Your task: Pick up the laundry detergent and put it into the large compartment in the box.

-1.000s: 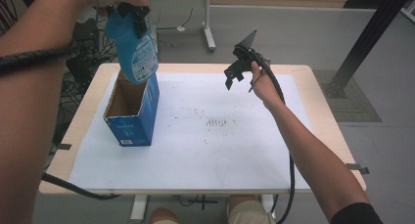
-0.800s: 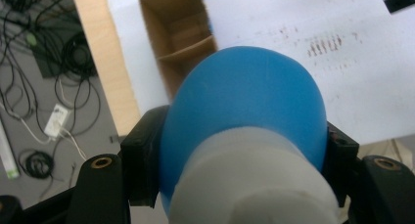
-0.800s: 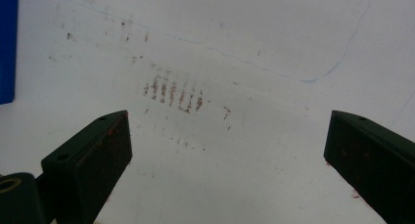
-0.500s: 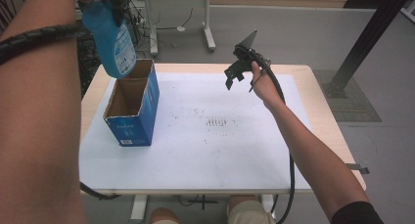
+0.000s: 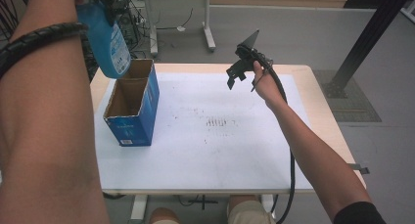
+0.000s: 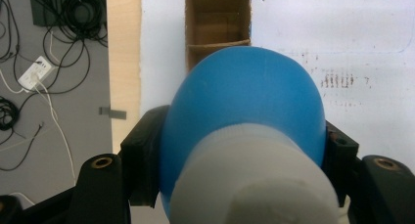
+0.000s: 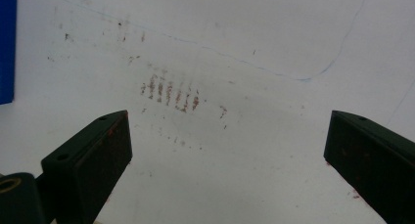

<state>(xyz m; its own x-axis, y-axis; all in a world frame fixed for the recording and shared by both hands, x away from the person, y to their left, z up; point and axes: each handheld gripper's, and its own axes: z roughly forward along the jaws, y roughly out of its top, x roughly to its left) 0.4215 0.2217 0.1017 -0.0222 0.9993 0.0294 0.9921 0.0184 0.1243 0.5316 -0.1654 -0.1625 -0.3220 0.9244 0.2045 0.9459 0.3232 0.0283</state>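
Your left gripper clamps the blue plastic bottle with a white cap in the air above the open blue cardboard box. Your right gripper hangs wide, empty, over the white table.

Blue bottle with white cap; blue box, brown inside; white mat, reddish smudges; black grippers.

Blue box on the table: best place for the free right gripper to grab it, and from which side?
Take the blue box by one long side wall near its open top, coming straight down from above. It stands upright with flaps open, so a thin wall edge is exposed for the open right gripper. The blue bottle held above by the left gripper probably crowds the far end.
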